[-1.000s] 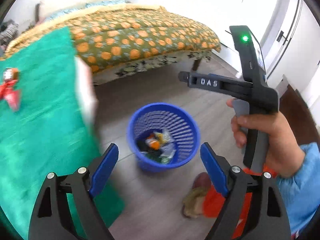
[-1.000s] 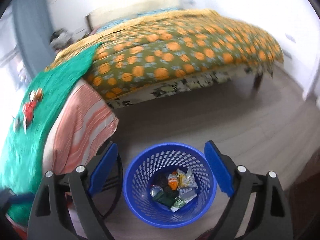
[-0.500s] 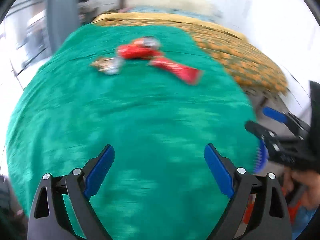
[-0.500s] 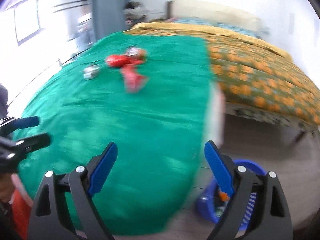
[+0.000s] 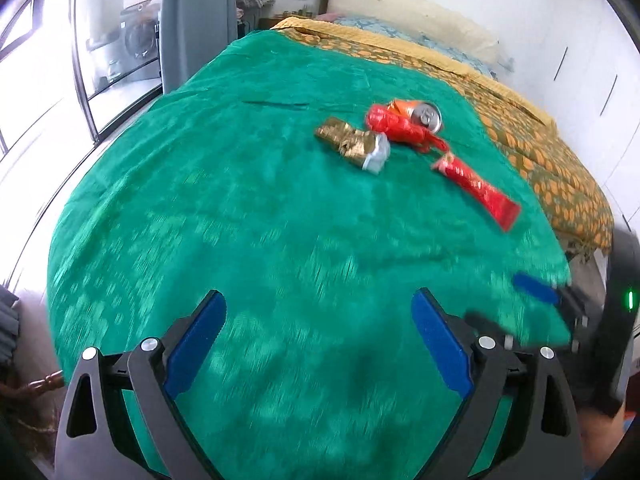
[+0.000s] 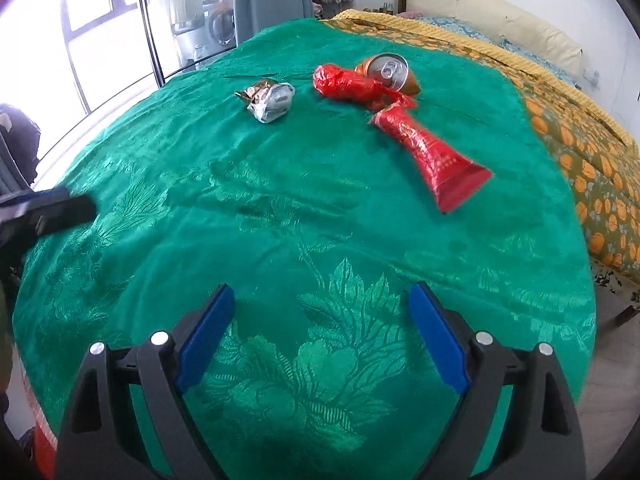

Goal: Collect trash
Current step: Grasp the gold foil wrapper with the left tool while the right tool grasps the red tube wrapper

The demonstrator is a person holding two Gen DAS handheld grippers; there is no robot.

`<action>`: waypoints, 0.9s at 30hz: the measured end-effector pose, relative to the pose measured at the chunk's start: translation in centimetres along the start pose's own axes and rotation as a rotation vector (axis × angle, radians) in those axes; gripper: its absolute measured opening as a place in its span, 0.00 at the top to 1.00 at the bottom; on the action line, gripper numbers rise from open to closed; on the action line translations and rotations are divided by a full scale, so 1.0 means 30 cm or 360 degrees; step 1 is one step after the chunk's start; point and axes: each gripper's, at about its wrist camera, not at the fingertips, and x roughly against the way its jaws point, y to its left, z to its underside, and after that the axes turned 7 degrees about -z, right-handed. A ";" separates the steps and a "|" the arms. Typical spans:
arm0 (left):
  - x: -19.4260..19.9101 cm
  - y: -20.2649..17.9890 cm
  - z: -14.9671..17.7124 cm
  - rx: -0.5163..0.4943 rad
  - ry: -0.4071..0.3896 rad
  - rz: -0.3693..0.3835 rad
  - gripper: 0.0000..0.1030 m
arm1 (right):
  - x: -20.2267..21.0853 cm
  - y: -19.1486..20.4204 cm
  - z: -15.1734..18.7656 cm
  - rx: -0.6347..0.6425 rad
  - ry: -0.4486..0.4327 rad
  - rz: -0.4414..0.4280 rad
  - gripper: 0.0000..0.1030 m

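Both grippers hang over the near part of the green cloth (image 6: 280, 220) that covers the surface; the trash lies at the far side, well apart from either. Left gripper (image 5: 318, 344): fingers spread wide, having just been opening, nothing between them. Right gripper (image 6: 322, 336): fingers spread wide, empty. Four pieces left to collect, in a loose cluster: a crumpled gold-and-silver wrapper (image 6: 268, 98), a crumpled red wrapper (image 6: 348, 86), an orange can (image 6: 390, 72) touching that wrapper on its far side, and a red tube (image 6: 432, 156) nearest the right gripper. Step in hand, as I judge it: reach in for the next pickups. The tube suits the right gripper and the gold-and-silver wrapper the left, since each lies on that side. Tube: long axis runs diagonally in the right wrist view, narrow end toward the red wrapper and just about touching it, flat crimped end toward the near right edge of the cloth. Best to close across the width at mid-body, fingers square to that axis, not end to end. Can: lying on its side, top with the pull tab facing roughly toward the cameras, long axis running away from them; grip across the round body. Wrappers have no clear axis; come down low and pinch the bulk. Risk: soft cloth may bunch up into the fingers.
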 end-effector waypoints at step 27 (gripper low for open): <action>-0.426 -0.149 -0.397 0.0053 0.0065 -0.0155 0.53 | 0.005 -0.024 0.009 -0.0044 -0.0016 0.0024 0.16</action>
